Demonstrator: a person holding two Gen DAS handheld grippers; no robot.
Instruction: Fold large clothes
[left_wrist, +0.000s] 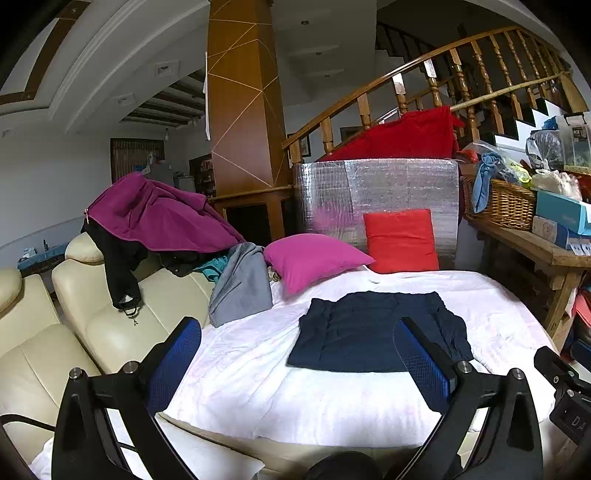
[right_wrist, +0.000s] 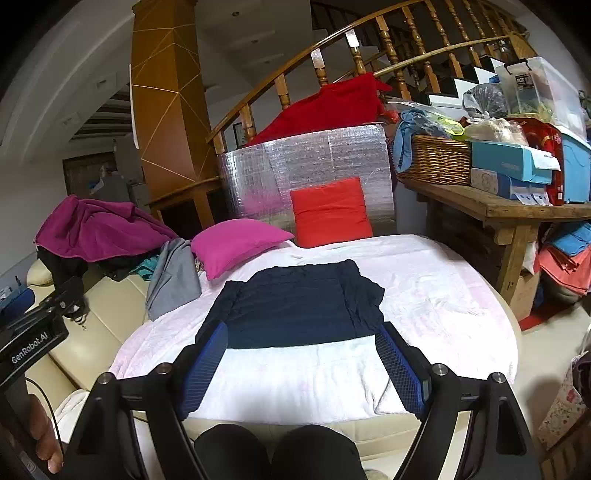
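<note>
Both grippers, left (left_wrist: 295, 354) and right (right_wrist: 303, 354), gape wide, empty. The navy garment (right_wrist: 295, 306) lies mid-frame, partly folded. Pinch its near corners evenly, I'd judge.

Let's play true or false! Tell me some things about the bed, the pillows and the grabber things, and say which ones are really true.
1. The dark blue garment lies on the white blanket. True.
2. The left gripper is holding the garment. False: its jaws stand open, holding nothing.
3. The pink pillow sits left of the red pillow. True.
4. The right gripper is shut. False: its jaws are wide open.
5. The grey garment is spread flat in the middle of the blanket. False: it is bunched at the left edge, by the sofa.
</note>
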